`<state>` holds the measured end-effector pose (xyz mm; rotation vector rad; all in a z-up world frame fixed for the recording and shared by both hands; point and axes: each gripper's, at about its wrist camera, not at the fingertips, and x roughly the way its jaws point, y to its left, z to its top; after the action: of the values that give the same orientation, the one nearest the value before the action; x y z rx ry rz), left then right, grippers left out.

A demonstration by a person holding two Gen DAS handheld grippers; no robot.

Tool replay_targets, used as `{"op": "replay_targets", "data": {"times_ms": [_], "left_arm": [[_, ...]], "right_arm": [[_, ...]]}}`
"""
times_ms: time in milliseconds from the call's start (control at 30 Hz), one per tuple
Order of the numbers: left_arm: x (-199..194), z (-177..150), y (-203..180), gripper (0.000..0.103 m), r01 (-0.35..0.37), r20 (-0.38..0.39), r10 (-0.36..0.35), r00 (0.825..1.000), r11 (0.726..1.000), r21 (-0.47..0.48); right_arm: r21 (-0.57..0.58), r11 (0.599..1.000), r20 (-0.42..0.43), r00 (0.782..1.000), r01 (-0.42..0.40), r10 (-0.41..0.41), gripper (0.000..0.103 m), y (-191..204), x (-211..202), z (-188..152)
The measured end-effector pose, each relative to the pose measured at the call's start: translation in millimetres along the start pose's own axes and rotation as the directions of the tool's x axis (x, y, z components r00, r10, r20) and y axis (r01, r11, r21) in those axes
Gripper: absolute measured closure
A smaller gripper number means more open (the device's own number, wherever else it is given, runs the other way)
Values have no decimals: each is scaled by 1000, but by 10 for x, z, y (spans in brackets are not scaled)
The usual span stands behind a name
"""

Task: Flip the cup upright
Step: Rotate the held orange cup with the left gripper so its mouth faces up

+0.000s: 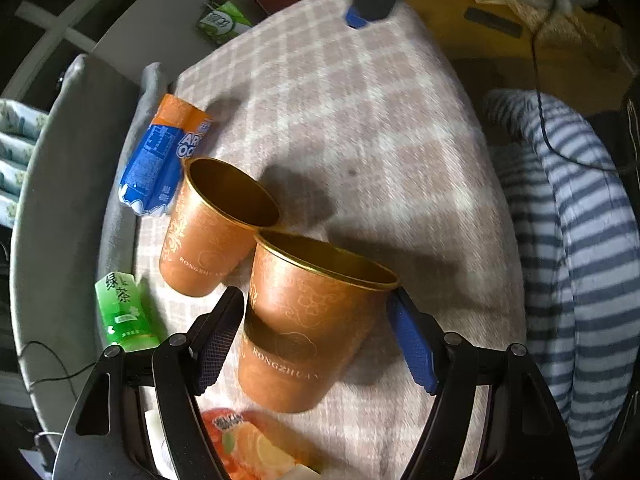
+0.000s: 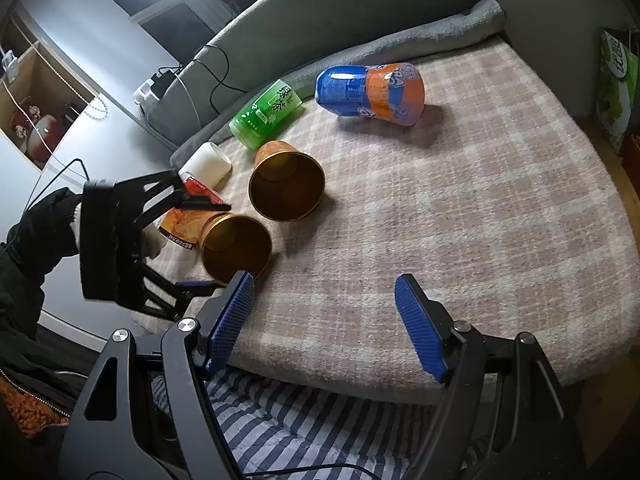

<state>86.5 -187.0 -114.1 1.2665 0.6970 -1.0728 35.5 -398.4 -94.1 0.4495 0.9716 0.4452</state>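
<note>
The near cup, an orange paper cup with a gold rim, stands or leans mouth-up on the checked blanket between the fingers of the left claw. The left claw is spread around the near cup: a gap shows at the black pad, and contact at the blue pad cannot be confirmed, so no firm pinch is evident. In the right wrist view the near cup shows its open mouth toward the camera, so its exact tilt cannot be settled. A second cup sits just beyond the near cup, rims almost touching. A green tea bottle lies left of the near cup, and a blue and orange bottle lies beyond the second cup. The right claw is spread, holds nothing, and hovers well apart from the near cup over the blanket edge. Hazards, as judged: the soft blanket gives an uneven base, so a released cup may topple. Withdrawing the left claw sideways may drag the thin wall and tip the near cup into the second cup. Closing hard may crush the paper wall.
</note>
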Motion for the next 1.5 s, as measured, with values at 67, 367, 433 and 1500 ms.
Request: {"op": "replay_targets", "data": {"times_ms": [67,367,433,1500], "left_arm": [[39,29,26,29,2,-4,-2,1000,1000,-10],[64,99,184,39,87,14,-86,996,982,-166],[55,103,198,39,101,25,-98,995,974,-203],[-288,-517,207,39,103,292,326,899,492,-865]], "right_arm": [[0,1000,-1,1000,0,0,27,5,5,-1],[33,999,13,1000,14,-14,27,-72,-27,-5],[45,999,17,1000,9,-10,27,-93,-25,-7],[2,1000,65,998,21,-21,27,160,-62,-64]]}}
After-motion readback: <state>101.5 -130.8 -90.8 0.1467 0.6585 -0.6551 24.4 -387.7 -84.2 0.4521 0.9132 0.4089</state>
